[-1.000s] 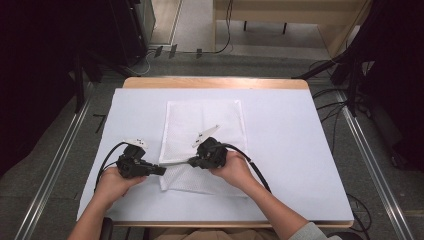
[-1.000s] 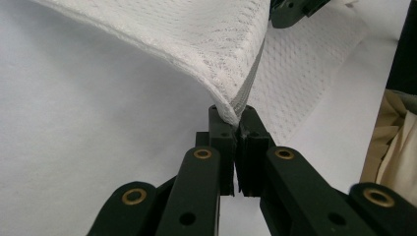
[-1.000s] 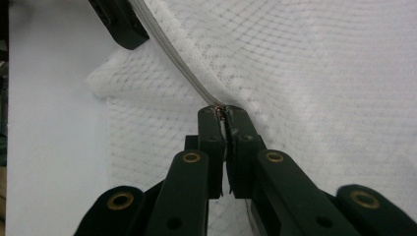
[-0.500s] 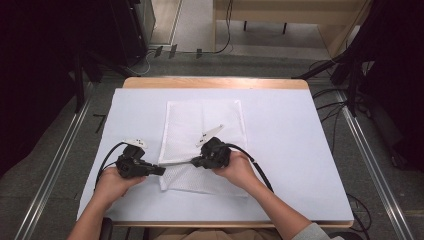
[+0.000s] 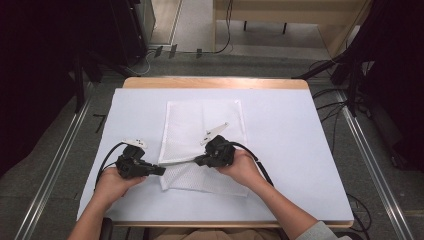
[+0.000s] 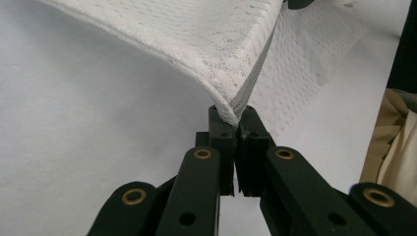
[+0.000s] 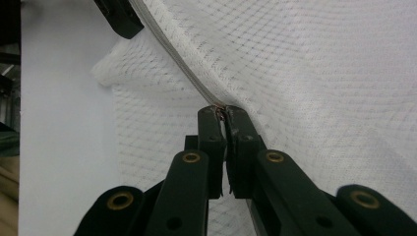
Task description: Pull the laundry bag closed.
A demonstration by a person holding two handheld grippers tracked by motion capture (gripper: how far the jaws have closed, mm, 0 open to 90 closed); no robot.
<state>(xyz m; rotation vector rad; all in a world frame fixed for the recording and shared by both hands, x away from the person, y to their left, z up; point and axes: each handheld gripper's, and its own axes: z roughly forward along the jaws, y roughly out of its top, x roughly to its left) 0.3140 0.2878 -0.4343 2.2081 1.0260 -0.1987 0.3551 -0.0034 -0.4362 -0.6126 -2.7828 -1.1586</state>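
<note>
A white mesh bag (image 5: pixel 205 122) lies flat in the middle of the table, and its near left part is lifted off the cloth. My left gripper (image 5: pixel 161 171) is shut on the bag's lifted corner, which shows between its pads in the left gripper view (image 6: pixel 235 115). My right gripper (image 5: pixel 197 161) is shut on the grey zipper seam (image 7: pixel 177 59) a short way along the same edge, its tips (image 7: pixel 222 112) pinching it. The edge hangs taut between the two grippers. The mesh (image 6: pixel 196 39) drapes up and away from the left jaws.
A white cover (image 5: pixel 290 130) spreads over the wooden table (image 5: pixel 215 82). Black stands and cables (image 5: pixel 350 95) sit on the floor to the right, and a metal rail (image 5: pixel 60 160) runs along the left. The left gripper's tip (image 7: pixel 120 17) shows in the right gripper view.
The right gripper has edged slightly to the right with the bag's edge in it. The left hand has stayed in place.
</note>
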